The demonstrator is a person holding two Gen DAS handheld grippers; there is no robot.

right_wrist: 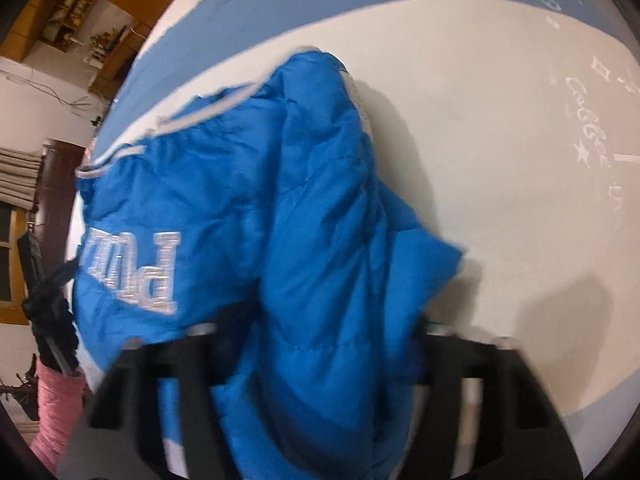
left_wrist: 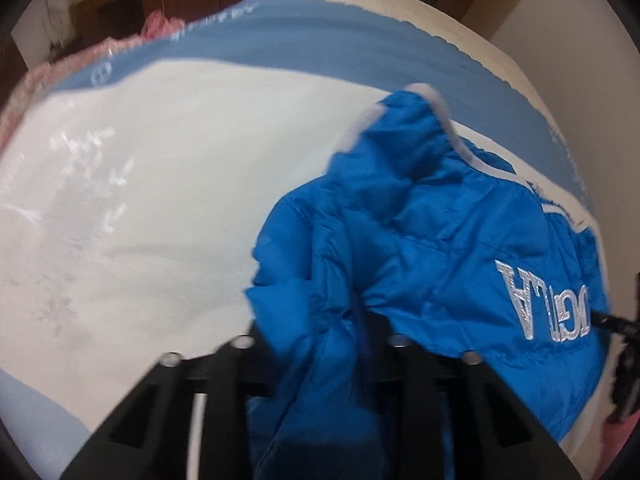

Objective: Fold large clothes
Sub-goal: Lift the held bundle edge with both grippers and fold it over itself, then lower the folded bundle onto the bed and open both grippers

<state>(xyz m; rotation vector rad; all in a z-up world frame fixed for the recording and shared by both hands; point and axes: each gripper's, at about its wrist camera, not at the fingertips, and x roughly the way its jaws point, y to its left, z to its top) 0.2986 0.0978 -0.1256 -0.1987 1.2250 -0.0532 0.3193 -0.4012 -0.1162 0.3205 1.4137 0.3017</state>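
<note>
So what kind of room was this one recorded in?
Probably a bedroom at home: the blue jacket lies on a white and blue printed bedsheet, with wooden shelves and a curtained window along the walls.

The jacket (left_wrist: 420, 216) is bright blue with pale grey-white piping along its edges and silver-white embroidered block letters, quilted in stitched panels. The sheet (left_wrist: 160, 208) under it is white in the middle, printed faintly with stars and script, with a dusty blue border band carrying small white marks. A pink cloth (left_wrist: 36, 76) lies past the border. Both grippers (left_wrist: 320, 336) (right_wrist: 316, 332) are black
</note>
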